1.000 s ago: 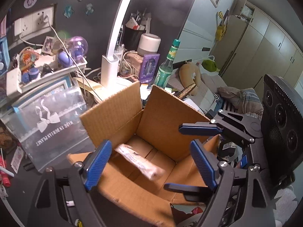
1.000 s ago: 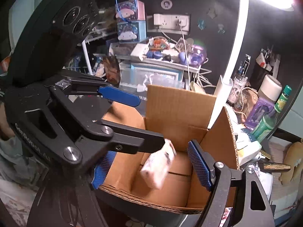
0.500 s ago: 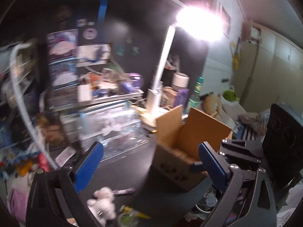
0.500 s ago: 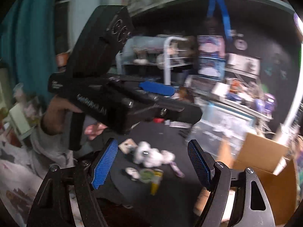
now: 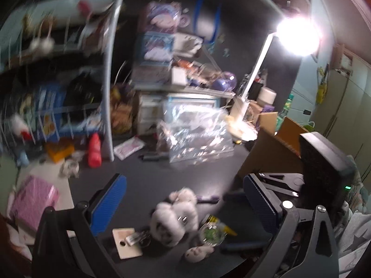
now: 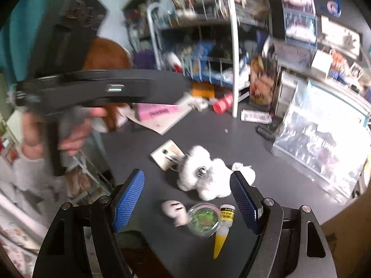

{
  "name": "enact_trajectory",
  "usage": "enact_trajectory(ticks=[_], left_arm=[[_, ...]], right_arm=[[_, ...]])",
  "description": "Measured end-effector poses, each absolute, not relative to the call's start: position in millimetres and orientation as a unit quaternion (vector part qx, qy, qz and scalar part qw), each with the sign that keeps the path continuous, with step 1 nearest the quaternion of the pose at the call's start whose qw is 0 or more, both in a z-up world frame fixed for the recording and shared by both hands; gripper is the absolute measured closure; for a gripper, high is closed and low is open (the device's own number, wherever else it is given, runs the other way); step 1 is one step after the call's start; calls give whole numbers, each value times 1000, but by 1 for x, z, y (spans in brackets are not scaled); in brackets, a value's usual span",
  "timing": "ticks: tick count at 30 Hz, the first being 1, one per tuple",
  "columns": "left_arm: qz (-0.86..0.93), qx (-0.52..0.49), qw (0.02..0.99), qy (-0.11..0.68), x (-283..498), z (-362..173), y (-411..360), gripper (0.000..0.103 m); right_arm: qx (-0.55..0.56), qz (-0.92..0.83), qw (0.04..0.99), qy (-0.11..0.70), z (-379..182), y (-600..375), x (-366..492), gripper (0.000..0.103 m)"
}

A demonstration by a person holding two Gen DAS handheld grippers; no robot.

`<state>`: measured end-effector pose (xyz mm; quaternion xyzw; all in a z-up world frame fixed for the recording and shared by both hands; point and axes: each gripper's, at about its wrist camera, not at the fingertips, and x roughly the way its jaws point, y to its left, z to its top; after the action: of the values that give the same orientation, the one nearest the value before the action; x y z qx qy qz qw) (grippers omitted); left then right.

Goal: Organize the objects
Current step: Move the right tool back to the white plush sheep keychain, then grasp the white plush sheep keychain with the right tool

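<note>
A white plush toy (image 5: 176, 215) (image 6: 204, 173) lies on the dark table with a beige card (image 5: 127, 243) (image 6: 168, 154), a round clear case with green inside (image 6: 204, 219), a yellow tube (image 6: 222, 229) and a small white figure (image 6: 176, 210). My left gripper (image 5: 183, 199) is open and empty above the plush. My right gripper (image 6: 187, 197) is open and empty, with these items between its fingers in view. The cardboard box (image 5: 273, 148) stands to the right.
A clear plastic bag (image 5: 197, 134) (image 6: 324, 143) stands behind the items. A white wire rack (image 5: 109, 88) (image 6: 234, 53) with clutter, a red bottle (image 5: 94, 150), a pink packet (image 6: 157, 112) and a desk lamp (image 5: 255, 69) line the back. The left gripper's body (image 6: 92, 88) crosses the right wrist view.
Both grippers have swung left, away from the cardboard box and the packet dropped in it, to the small items on the table. Both stay open.
</note>
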<state>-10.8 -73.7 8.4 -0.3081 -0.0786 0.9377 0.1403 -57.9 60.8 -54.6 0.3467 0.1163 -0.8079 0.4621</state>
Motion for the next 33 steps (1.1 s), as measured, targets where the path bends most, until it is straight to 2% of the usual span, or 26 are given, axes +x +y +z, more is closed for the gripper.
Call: enact_trajectory(ticks=[6, 15, 19, 22, 28, 31, 33], left_arm=[[921, -356, 115, -112, -19, -36, -98, 3], [893, -409, 136, -129, -34, -82, -98, 4], [884, -425, 145, -130, -41, -94, -92, 21], [878, -429, 160, -139, -45, -99, -89, 26], [868, -443, 168, -148, -51, -111, -85, 27], [864, -446, 180, -152, -53, -115, -80, 40], [862, -445, 186, -157, -54, -115, -78, 43]], right_arm=[[391, -795, 445, 132, -97, 38, -86, 25], [397, -787, 446, 153, -113, 23, -98, 23], [407, -781, 448, 153, -116, 21, -101, 21], [408, -779, 449, 159, -118, 19, -101, 21], [410, -777, 445, 174, -122, 13, -100, 18], [420, -772, 441, 185, -129, 6, -99, 17], [417, -775, 435, 192, -131, 4, -99, 17]])
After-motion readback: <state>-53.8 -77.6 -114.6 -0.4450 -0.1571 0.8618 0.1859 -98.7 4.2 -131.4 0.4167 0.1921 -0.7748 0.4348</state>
